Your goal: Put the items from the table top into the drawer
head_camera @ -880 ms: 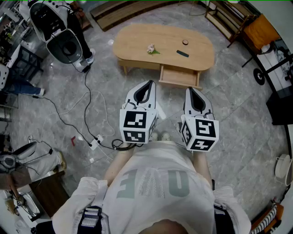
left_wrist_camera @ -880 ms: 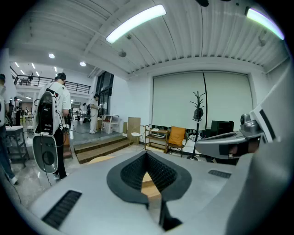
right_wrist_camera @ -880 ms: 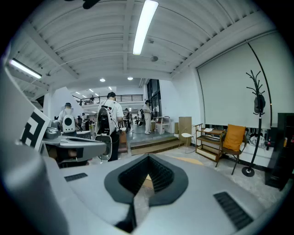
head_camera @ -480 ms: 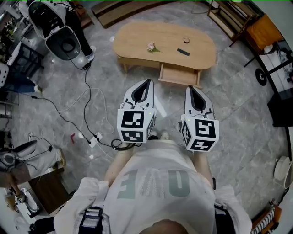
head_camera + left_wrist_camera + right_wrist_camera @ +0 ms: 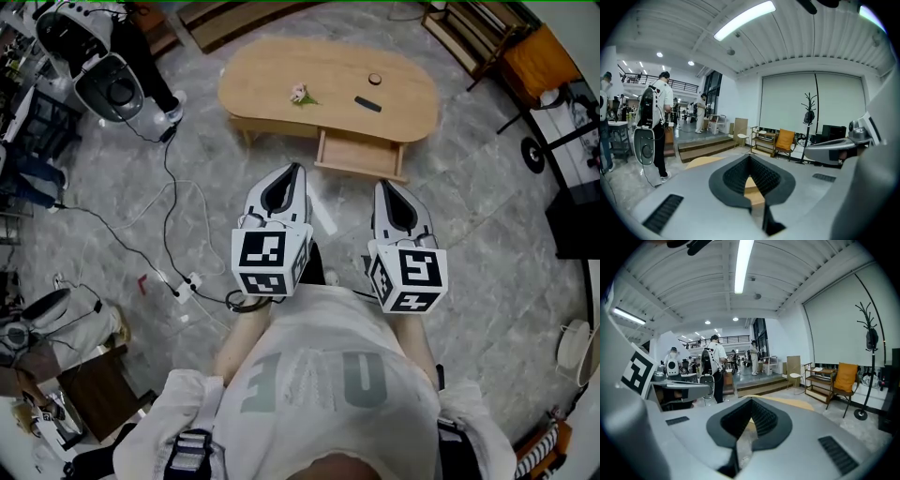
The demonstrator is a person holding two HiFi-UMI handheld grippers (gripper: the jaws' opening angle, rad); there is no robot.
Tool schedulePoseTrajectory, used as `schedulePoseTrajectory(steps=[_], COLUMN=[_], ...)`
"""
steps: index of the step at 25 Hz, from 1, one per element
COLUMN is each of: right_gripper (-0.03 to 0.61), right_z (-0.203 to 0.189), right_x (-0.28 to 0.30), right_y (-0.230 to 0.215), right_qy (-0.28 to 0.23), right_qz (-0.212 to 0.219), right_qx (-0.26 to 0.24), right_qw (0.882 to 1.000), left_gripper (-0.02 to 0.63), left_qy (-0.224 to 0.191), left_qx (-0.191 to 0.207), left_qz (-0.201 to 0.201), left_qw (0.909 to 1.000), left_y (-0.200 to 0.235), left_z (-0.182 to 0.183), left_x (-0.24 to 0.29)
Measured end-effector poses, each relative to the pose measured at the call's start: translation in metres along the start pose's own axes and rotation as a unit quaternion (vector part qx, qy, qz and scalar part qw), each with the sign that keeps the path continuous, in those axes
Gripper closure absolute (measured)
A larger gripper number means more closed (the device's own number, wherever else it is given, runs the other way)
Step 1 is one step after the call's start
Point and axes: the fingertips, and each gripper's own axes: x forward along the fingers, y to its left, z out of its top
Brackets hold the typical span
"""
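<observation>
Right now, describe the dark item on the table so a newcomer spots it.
The oval wooden table ahead has an open drawer. On the top just behind that drawer lies a flat black bar. Unlike the small round piece and pink flower nearby, it is dark and long.

"How many tables at the upper middle of the frame?"
"One table (image 5: 281, 70), with one drawer (image 5: 361, 152)."
"And on top?"
"Three items: one pink flower (image 5: 299, 94), one small round piece (image 5: 375, 79), one dark bar (image 5: 367, 104)."
"Grippers?"
"Two at centre: left gripper (image 5: 296, 170) and right gripper (image 5: 382, 186). Two marker cubes (image 5: 270, 261), one each."
"Chairs?"
"One orange chair (image 5: 531, 59), upper right."
</observation>
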Motion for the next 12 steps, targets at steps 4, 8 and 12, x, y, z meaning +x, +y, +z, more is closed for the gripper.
schedulePoseTrajectory(steps=[4,8,12], right_gripper=[0.572,0.573,0.572], right_z=[0.006,0.018,0.044], right_x=[0.035,0.084,0.142], right_y=[-0.014,-0.024,-0.035], right_qy=[0.000,0.000,-0.007], right_qz=[-0.006,-0.016,-0.029], right_qx=[-0.004,-0.007,-0.005], right_qw=[1.000,1.000,1.000], left_gripper=[0.606,0.606,0.606], left_qy=[-0.007,-0.009,-0.017], left_qx=[0.007,0.016,0.017], left_qz=[-0.009,-0.014,-0.023], left_qw=[0.9999,0.9997,0.9994], left_y=[0.011,0.038,0.072], left_z=[0.007,0.017,0.039], left_x=[0.035,0.079,0.132])
